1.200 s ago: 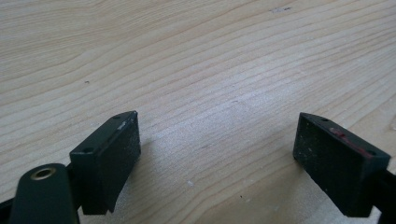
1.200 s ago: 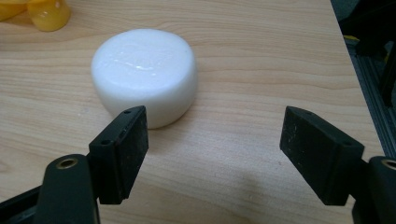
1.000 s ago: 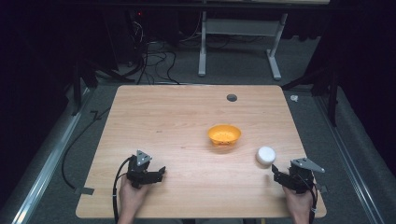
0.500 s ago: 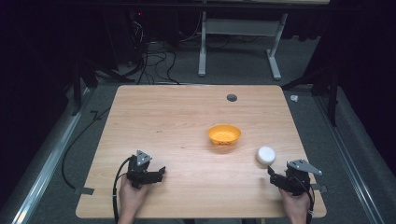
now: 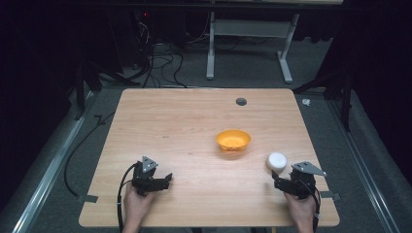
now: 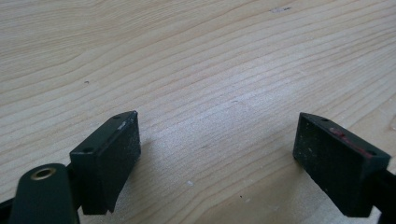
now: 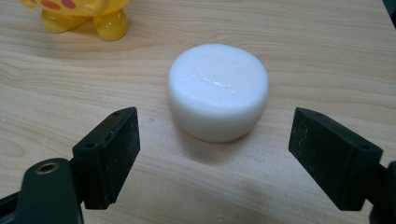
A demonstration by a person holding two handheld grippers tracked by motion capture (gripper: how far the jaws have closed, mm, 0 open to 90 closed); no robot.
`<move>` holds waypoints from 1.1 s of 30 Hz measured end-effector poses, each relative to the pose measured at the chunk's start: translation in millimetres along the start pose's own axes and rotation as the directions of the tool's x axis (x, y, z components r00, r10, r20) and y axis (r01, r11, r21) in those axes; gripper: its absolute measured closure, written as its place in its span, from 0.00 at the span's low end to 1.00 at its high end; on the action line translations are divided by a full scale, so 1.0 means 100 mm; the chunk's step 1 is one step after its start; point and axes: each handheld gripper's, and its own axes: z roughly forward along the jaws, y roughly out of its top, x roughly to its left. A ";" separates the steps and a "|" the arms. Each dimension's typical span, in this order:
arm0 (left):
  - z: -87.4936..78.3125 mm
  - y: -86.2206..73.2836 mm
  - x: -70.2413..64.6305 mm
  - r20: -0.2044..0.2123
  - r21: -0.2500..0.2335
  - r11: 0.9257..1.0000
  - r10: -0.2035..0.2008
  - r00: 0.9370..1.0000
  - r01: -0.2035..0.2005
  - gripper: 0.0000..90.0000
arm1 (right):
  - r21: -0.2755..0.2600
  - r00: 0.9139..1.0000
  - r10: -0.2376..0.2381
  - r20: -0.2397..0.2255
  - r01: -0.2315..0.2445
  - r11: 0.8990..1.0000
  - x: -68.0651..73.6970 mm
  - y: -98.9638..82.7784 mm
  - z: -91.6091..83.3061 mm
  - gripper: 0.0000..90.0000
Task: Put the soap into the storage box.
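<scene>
Two grippers sit at the near edge of the wooden table [image 5: 194,126], each in a person's hand. Left gripper [image 5: 166,178] is down at about 7 o'clock from the table's middle, jaws spread wide with bare wood between them, so it's holding nothing. Right gripper [image 5: 278,177] is over at 4 o'clock, and its jaws have just been opening; they now stand wide apart, not pressing on anything.

Right in front of that right gripper sits a white round puck [image 7: 218,97], flat on the wood, just past the jaw tips and roughly centred on the gap between them, not touching either one as far as I can see.

Further out, at roughly 11 o'clock from the puck and near the middle of the table, there's an orange bowl [image 5: 233,140] standing upright. Can't really make out whether anything is in it. Past that, toward the far edge at 12 o'clock, a small dark round hole [image 5: 241,101] in the tabletop.
</scene>
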 end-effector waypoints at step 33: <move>-0.01 0.00 0.00 0.002 0.002 1.000 0.004 1.000 -0.004 0.17 | 0.207 1.000 -0.012 0.020 0.007 0.978 0.00 0.38 0.49 0.17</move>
